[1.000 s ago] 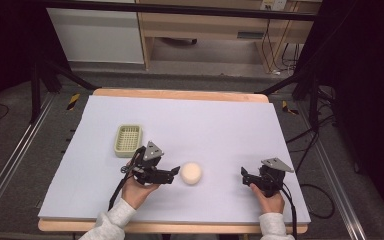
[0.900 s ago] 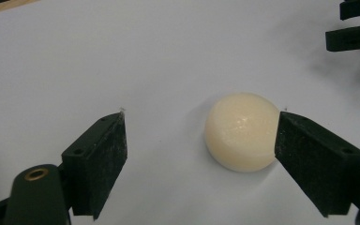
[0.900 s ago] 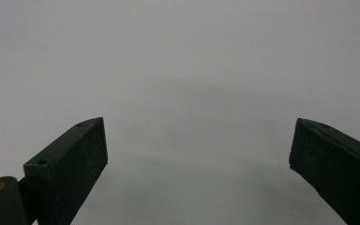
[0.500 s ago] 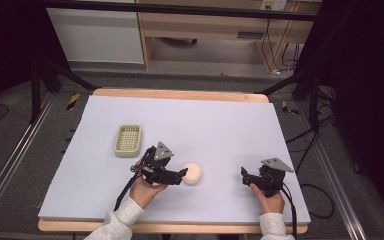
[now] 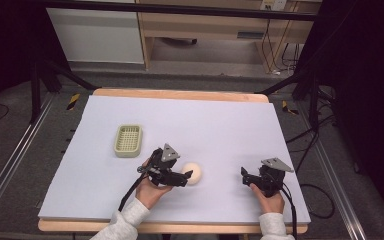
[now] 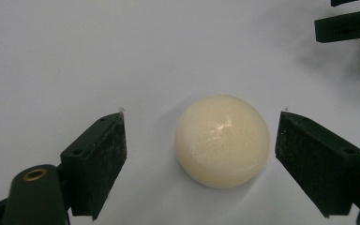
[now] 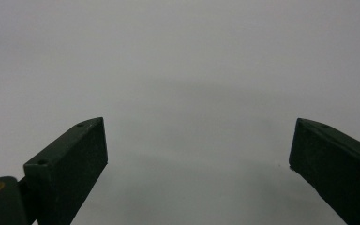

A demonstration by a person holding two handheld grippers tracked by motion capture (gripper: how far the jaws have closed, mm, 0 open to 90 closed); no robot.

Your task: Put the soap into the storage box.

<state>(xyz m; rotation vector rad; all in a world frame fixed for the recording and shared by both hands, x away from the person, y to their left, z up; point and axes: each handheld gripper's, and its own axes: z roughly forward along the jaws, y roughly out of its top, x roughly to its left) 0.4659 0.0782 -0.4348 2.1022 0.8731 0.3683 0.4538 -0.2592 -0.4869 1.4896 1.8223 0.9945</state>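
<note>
Left gripper (image 6: 201, 154) has its jaws spread wide, one either side of the cream ball (image 6: 222, 140) but with clear gaps, so not touching it. The ball just sits on the pale table sheet (image 5: 220, 125), near the front, a bit left of centre. Right gripper (image 5: 245, 176) is well off to the right near the front edge, jaws also wide apart over bare sheet, nothing between them. Nothing sits between the two grippers besides the ball. The little green slotted tray (image 5: 128, 140) sits farther back and to the left, apart from the ball, and looks empty.
</note>
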